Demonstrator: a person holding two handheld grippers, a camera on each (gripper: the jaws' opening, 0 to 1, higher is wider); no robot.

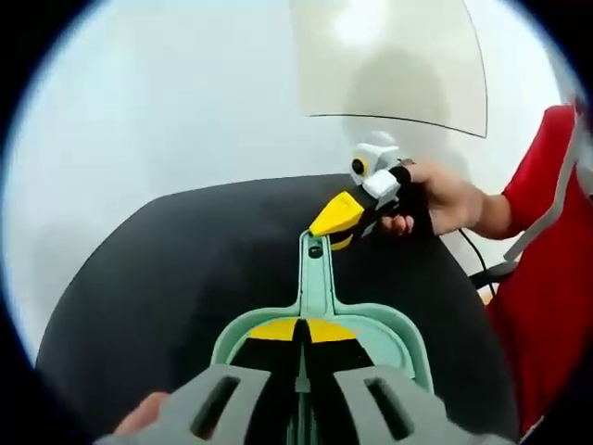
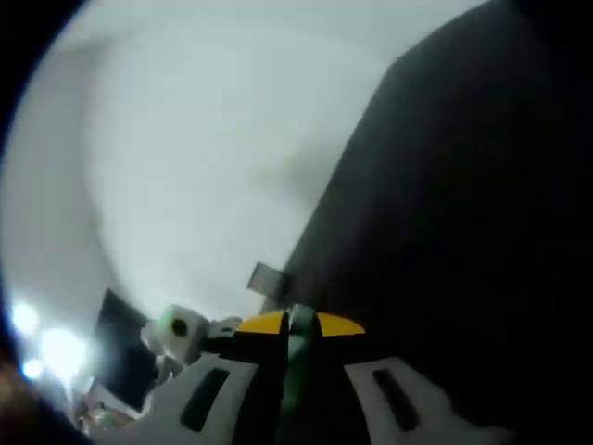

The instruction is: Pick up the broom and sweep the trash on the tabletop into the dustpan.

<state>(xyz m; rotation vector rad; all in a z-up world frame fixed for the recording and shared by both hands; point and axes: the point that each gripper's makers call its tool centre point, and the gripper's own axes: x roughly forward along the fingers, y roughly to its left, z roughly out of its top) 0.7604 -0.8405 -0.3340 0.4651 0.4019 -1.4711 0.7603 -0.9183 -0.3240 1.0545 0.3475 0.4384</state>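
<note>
We see a round black tabletop with a curved edge, and pale floor lies all around it, so there is lots of open room on the far side. A mint green dustpan lies flat on the black top. Its long handle points away from us toward the far edge.

In the left gripper view, the left gripper has its yellow-tipped jaws pressed together on the pan's near rim, so it is pinching the dustpan. A fingertip peeks out at the bottom left.

Across the table, a person's hand (next to a red sleeve) holds the right gripper. Its yellow tip touches the end of the dustpan handle.

In the right gripper view, the right gripper is closed tight on a thin green strip, most likely the handle's end. That picture is blurry and tilted. The left gripper shows at the lower left.

We cannot read any words or labels.
</note>
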